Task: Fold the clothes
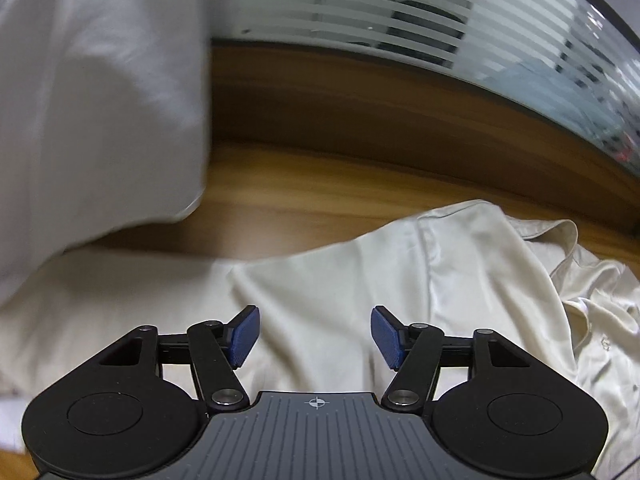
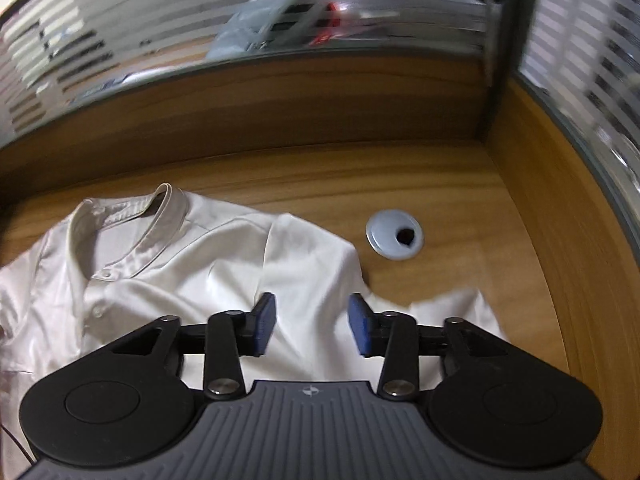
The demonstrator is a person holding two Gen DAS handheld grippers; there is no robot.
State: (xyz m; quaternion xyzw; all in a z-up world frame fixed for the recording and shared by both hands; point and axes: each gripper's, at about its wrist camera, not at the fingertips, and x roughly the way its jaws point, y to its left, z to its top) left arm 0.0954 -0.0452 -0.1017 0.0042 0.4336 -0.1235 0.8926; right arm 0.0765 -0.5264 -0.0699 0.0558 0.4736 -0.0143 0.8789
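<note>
Hovering spread and empty, left tongs (image 1: 315, 336) and right tongs (image 2: 312, 324) hang over the cream shirt (image 2: 168, 264) lying beneath them on the counter (image 2: 320, 176); a shallow pinch could drag the slippery fabric askew.

the shirt (image 2: 168, 272) lies on the desk (image 2: 360, 172), collar toward the partition, grommet (image 2: 394, 234) just beside its right sleeve.
</note>
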